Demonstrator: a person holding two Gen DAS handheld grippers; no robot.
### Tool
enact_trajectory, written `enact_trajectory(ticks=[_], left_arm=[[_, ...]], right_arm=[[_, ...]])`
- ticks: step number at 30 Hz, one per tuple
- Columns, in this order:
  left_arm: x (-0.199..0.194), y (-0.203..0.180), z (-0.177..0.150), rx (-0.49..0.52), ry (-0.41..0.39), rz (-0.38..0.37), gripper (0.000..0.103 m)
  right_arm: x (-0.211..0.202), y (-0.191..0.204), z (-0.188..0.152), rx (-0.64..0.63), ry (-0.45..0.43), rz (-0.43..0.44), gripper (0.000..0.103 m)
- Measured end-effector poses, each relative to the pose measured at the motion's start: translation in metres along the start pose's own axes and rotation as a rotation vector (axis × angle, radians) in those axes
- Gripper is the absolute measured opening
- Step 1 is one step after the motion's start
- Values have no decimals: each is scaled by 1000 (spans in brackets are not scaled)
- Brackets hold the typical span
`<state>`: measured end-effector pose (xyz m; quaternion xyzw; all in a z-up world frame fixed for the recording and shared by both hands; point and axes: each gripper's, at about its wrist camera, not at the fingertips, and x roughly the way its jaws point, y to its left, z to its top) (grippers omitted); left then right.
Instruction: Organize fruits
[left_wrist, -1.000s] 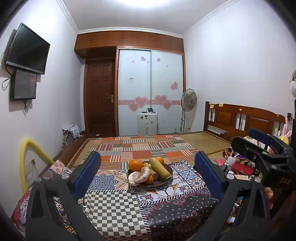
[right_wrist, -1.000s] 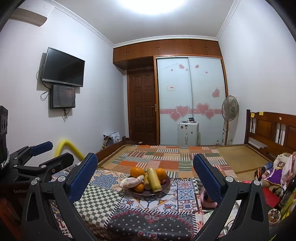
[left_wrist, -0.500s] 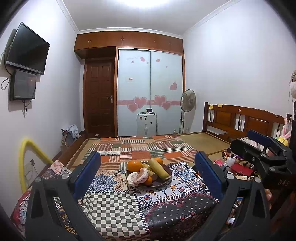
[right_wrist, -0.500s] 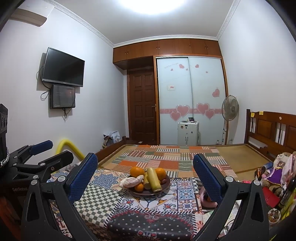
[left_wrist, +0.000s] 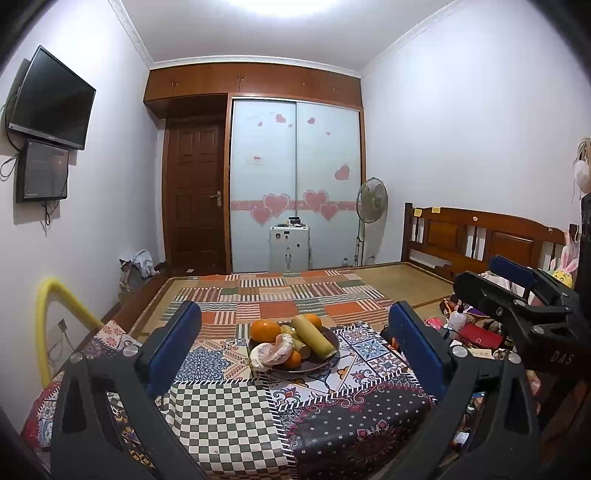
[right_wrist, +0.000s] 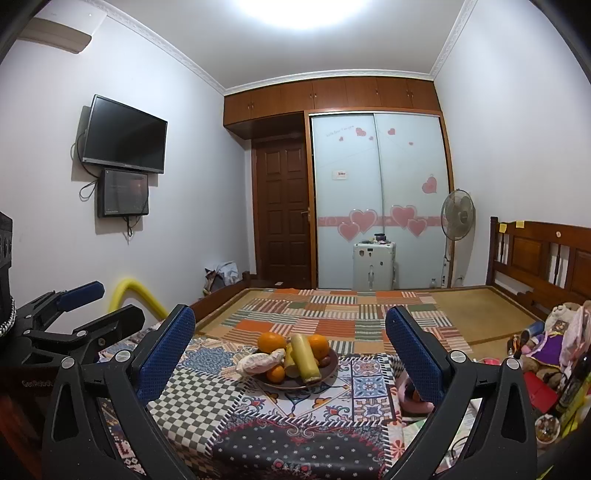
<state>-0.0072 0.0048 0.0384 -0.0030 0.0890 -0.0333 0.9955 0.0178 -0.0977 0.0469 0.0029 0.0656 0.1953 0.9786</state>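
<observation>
A dark plate (left_wrist: 327, 360) of fruit sits on the patterned tablecloth (left_wrist: 229, 413). It holds oranges (left_wrist: 265, 329), a long yellow-green fruit (left_wrist: 313, 336) and a peeled pale citrus (left_wrist: 271, 353). The plate also shows in the right wrist view (right_wrist: 328, 371), with an orange (right_wrist: 271, 341) and the long fruit (right_wrist: 303, 357) on it. My left gripper (left_wrist: 295, 347) is open and empty, short of the plate. My right gripper (right_wrist: 290, 349) is open and empty, also short of the plate. Each gripper shows at the edge of the other's view.
The table stands against a bed with a patchwork cover (left_wrist: 280, 295) and wooden headboard (left_wrist: 480, 240). Toys and clutter (right_wrist: 546, 350) lie right of the table. A yellow tube (left_wrist: 55, 306) leans on the left wall. A pink item (right_wrist: 413, 398) sits at the table's right edge.
Both grippers have stayed open and almost still; the view has shifted only slightly.
</observation>
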Motion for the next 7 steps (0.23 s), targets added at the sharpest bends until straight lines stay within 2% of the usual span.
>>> enact_trajectory(ticks=[7], left_arm=[[-1,1,0,-4,1,-3,103]], right_arm=[[1,-1,-1,0,4,0,103]])
